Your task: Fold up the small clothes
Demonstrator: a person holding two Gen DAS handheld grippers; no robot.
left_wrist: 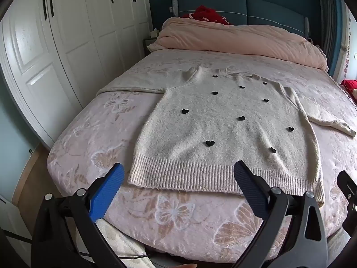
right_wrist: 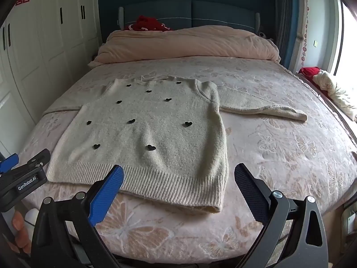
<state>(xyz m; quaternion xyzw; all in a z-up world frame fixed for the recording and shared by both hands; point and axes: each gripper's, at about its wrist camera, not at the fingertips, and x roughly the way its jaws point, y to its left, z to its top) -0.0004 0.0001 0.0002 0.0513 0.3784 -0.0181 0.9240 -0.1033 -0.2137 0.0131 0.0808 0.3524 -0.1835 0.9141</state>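
Sweater (left_wrist: 223, 134) flat on floral bedspread (left_wrist: 93, 138); white wardrobe (left_wrist: 73, 44) beside; left gripper (left_wrist: 178, 178), right gripper (right_wrist: 178, 178) wide open, empty.

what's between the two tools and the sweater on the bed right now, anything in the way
Nothing visible. The left tool and right tool are both open just short of the sweater, facing its ribbed hem. Only bare bedspread lies between.

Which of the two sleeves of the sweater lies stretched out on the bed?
The right sleeve lies stretched out sideways on the bed; the other, on the wardrobe side, is not visible as a spread sleeve.
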